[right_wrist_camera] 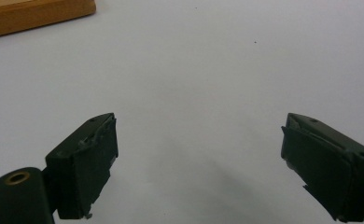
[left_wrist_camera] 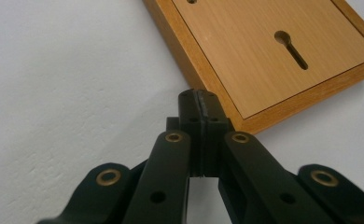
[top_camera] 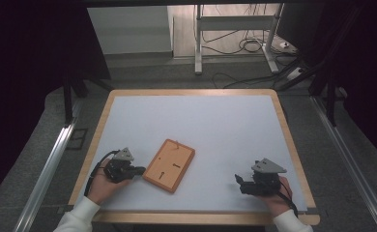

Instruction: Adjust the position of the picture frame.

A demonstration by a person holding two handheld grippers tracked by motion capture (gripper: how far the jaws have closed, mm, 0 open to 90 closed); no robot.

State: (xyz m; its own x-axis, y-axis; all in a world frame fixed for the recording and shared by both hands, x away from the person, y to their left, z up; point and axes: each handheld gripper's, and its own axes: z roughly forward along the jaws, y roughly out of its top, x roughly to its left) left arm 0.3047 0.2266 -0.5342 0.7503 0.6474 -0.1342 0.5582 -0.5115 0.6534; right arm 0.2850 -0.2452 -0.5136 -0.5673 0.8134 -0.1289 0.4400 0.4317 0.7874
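Wooden board (top_camera: 169,165) sits flat on the white table (top_camera: 215,125), a bit left of the middle and turned at an angle, and you can make out a keyhole-shaped slot in its face from the high view. From up there the left gripper (top_camera: 137,170) is parked just off the board's left edge, and the right gripper (top_camera: 238,182) is well away near the front right corner, aimed roughly back at the board.

Left gripper view: the left gripper's (left_wrist_camera: 200,95) tips are pressed flat together with nothing in them, right at the board's (left_wrist_camera: 273,51) raised frame. Can't tell if they actually touch it.

Right gripper view: the right gripper (right_wrist_camera: 199,140) is spread wide over bare table, with just a corner of the board (right_wrist_camera: 35,16) up top.

My worry is that a closed tip poking at that edge just slides the board across the smooth top, since nothing is bracing the far side. It could also skate up over the frame.
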